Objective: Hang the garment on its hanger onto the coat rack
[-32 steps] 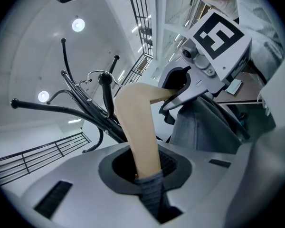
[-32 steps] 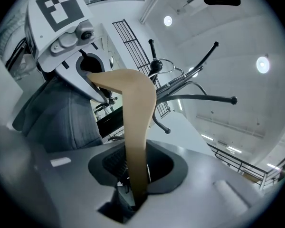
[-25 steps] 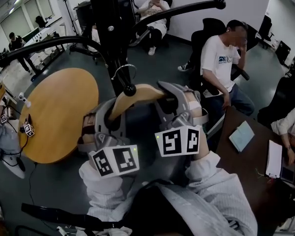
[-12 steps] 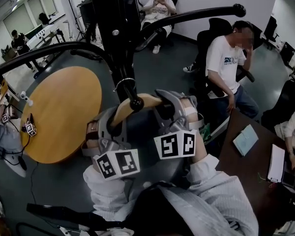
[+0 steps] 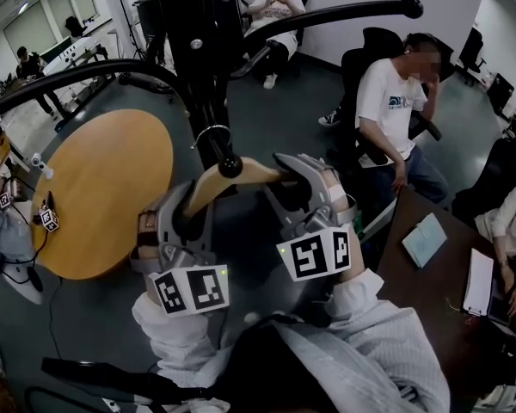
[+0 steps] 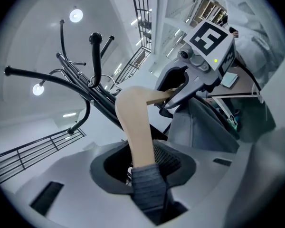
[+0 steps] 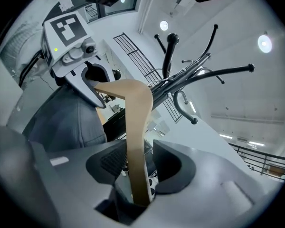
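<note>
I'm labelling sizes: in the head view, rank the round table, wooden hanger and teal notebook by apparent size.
1. Round table.
2-3. Hanger and notebook look alike; the hanger is nearer and partly hidden.

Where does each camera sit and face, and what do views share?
Head view: on the head, facing steeply down at the hanger; sleeves, both grippers show.
Left gripper view: on the left gripper, facing up along its opening fingers, hanger between them.
Right gripper view: on the right gripper, likewise; fingers opening around the hanger.
Shared: hanger, coat rack.
</note>
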Demonstrator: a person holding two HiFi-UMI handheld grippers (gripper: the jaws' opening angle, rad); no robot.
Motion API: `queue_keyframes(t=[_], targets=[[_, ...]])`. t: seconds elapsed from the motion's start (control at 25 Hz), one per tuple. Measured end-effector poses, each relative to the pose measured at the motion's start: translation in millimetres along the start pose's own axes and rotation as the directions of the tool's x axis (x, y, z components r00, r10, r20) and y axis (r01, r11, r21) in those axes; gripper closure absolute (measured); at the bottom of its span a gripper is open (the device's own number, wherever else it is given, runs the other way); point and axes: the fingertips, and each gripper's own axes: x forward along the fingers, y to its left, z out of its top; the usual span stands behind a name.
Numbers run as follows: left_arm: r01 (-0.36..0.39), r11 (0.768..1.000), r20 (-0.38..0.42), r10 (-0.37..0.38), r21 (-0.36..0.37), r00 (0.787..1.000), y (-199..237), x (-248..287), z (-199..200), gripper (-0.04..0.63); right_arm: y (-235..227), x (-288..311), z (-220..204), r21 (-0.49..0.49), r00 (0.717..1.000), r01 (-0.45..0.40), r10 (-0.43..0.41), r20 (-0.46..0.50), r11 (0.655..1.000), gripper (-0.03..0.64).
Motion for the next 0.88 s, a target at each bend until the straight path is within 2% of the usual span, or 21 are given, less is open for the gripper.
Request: queue_keyframes(t=[0.08,0.24,0.36,0.48,0.56,0.64,0.76,0.88], targets=[[0.020,1.000,0.001,-0.020,0.012,1.000,-3,-6,-1,0.458,1,-9,-1,-0.007,1.000,-0.014,0.014,0.011,1.000,0.469],[0.021,1.000,-0.039,-0.020,0.011,0.999,-3,-22,-13,0.439,-1,-30,-2,0.006,1.000,-0.012,0.012,0.018,1.000,0.469],[0.009,0.999,-0.035,-0.010,-0.031,0.999,3,-39,-18,0.439,-2,-45,-1,0.095,0.999,-0.021,0.017,0.038,0.995,0.469],[-0.019,0.991,0.054,0.027,-0.135,0.998,14,-56,-7,0.439,0,-54,-2,0.214,0.998,-0.023,0.011,0.057,0.977,0.469],[-0.028,0.978,0.139,0.057,-0.207,0.989,19,-65,10,0.439,3,-56,-6,0.264,1.000,0.010,-0.017,0.024,0.964,0.469],[-0.023,0.952,0.211,0.092,-0.305,0.973,18,-74,28,0.439,7,-57,-8,0.300,0.999,0.042,-0.040,-0.012,0.953,0.472],[0.014,0.880,0.308,0.151,-0.474,0.939,14,-81,53,0.440,16,-58,-4,0.383,0.999,0.036,-0.038,-0.004,0.923,0.477],[0.082,0.813,0.351,0.156,-0.576,0.923,4,-75,68,0.442,15,-65,-1,0.478,0.997,0.056,-0.070,0.011,0.876,0.519]])
